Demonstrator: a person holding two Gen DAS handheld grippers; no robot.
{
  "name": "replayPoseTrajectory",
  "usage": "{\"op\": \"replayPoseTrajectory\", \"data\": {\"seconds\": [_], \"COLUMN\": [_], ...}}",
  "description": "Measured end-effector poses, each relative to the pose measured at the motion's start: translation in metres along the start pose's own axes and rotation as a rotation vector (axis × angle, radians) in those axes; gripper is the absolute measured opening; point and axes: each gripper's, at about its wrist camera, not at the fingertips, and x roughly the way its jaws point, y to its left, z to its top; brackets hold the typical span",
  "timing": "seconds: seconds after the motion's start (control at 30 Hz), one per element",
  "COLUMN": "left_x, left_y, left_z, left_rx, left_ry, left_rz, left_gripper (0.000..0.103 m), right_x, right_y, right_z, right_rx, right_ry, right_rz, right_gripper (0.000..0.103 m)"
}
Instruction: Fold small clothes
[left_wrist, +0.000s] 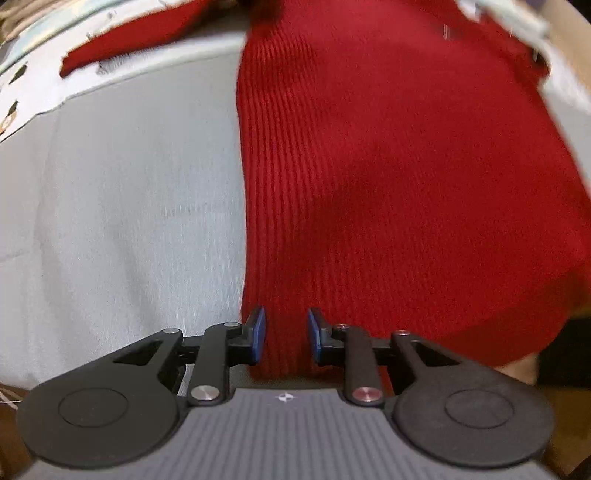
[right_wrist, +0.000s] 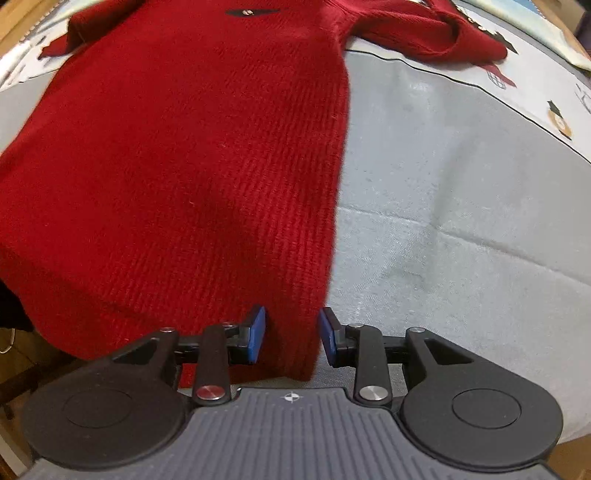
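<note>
A red ribbed knit sweater (left_wrist: 388, 177) lies spread on a light grey cloth (left_wrist: 129, 221), its body running away from me. It also shows in the right wrist view (right_wrist: 184, 155), with a black label near the collar. My left gripper (left_wrist: 286, 334) is open, its blue pads either side of the hem's left corner. My right gripper (right_wrist: 291, 332) is open around the hem's right corner. One sleeve (left_wrist: 129, 40) lies out to the far left, the other sleeve (right_wrist: 436, 37) to the far right.
The grey cloth (right_wrist: 461, 203) covers the table; beyond it is a pale patterned cloth (right_wrist: 554, 110) with small printed figures. The table's near edge runs just below both grippers, with dark space underneath at the sides.
</note>
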Motion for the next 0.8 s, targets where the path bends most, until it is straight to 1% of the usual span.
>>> {"op": "replayPoseTrajectory", "data": {"seconds": [0.03,0.1,0.2,0.23,0.27,0.3,0.33,0.37,0.47,0.5,0.57,0.67,0.7,0.8], "left_x": [0.002,0.002,-0.017,-0.025,-0.031,-0.038,-0.043,-0.048,-0.058,-0.063,-0.074,-0.091,-0.095,-0.108], "left_y": [-0.004,-0.006,0.000,0.001,0.002,0.002,0.002,0.001,-0.005,-0.009,-0.012,-0.020,-0.022,-0.029], "left_z": [-0.001,0.005,0.009,0.011,0.013,0.015,0.017,0.018,0.020,0.017,0.024,0.025,0.025,0.025], "left_rx": [0.026,0.023,-0.047,-0.070,-0.089,-0.103,-0.118,-0.126,-0.128,-0.126,-0.120,-0.108,-0.106,-0.094], "left_ry": [0.003,-0.026,-0.115,-0.157,-0.192,-0.220,-0.254,-0.282,-0.358,-0.382,-0.442,-0.509,-0.525,-0.559], "left_rz": [0.015,0.010,-0.017,-0.017,-0.010,-0.001,0.012,0.022,0.054,0.063,0.076,0.082,0.081,0.089], "left_gripper": [0.029,0.030,0.033,0.039,0.050,0.056,0.068,0.075,0.078,0.078,0.081,0.082,0.082,0.082], "right_x": [0.001,-0.002,-0.019,-0.024,-0.030,-0.034,-0.037,-0.040,-0.047,-0.053,-0.064,-0.091,-0.096,-0.101], "right_y": [0.000,0.002,0.005,0.005,0.005,0.005,0.005,0.006,0.010,0.012,0.018,0.023,0.025,0.023], "right_z": [-0.001,0.001,0.008,0.010,0.013,0.016,0.020,0.024,0.036,0.042,0.050,0.060,0.063,0.077], "right_rx": [-0.010,-0.008,0.013,0.024,0.043,0.059,0.073,0.082,0.100,0.103,0.120,0.180,0.202,0.252], "right_ry": [0.008,-0.011,-0.118,-0.148,-0.177,-0.198,-0.218,-0.236,-0.307,-0.343,-0.447,-0.610,-0.649,-0.708], "right_rz": [-0.016,-0.017,-0.010,-0.003,0.001,-0.003,-0.012,-0.024,-0.057,-0.072,-0.087,-0.042,-0.028,0.010], "right_gripper": [0.034,0.034,0.034,0.034,0.034,0.035,0.035,0.035,0.035,0.035,0.035,0.036,0.036,0.036]}}
